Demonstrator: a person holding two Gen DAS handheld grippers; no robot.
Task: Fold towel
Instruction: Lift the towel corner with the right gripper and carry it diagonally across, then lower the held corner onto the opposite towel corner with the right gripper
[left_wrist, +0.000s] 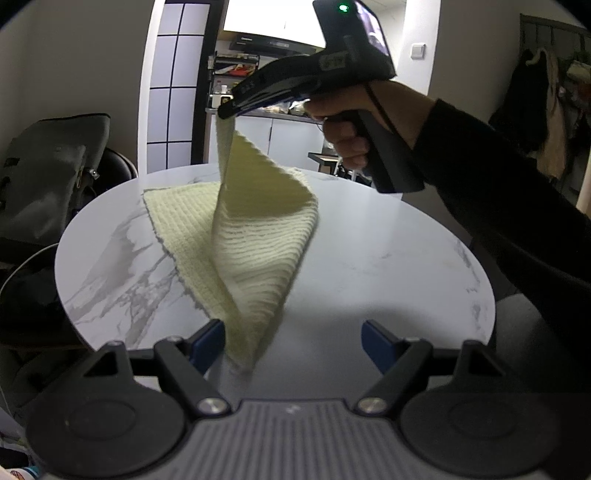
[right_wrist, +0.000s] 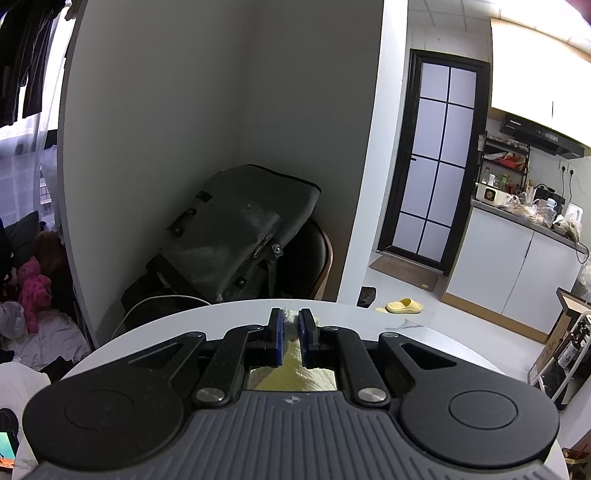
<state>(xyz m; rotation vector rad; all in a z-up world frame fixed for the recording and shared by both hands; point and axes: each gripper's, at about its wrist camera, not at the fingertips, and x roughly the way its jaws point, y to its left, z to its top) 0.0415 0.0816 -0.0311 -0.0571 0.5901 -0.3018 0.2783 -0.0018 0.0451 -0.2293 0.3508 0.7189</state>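
A pale yellow waffle-weave towel (left_wrist: 255, 236) lies partly on the round white marble table (left_wrist: 369, 258). One of its corners is lifted high, pinched by my right gripper (left_wrist: 225, 110), which a hand holds above the table's far side. The raised cloth hangs in a slanted sheet down to the near edge. My left gripper (left_wrist: 291, 343) is open at the table's near edge, and the towel's lower corner hangs just inside its left finger (left_wrist: 207, 343). In the right wrist view my right gripper (right_wrist: 291, 325) is shut on the towel (right_wrist: 291, 376), whose yellow cloth shows between and behind the pads.
A grey bag (left_wrist: 48, 177) rests on a dark chair (right_wrist: 314, 254) just beyond the table's left side. The person's dark sleeve (left_wrist: 498, 192) reaches in from the right. A kitchen counter (right_wrist: 517, 236), a glass-paned door (right_wrist: 432, 158) and a yellow slipper (right_wrist: 403, 306) lie farther off.
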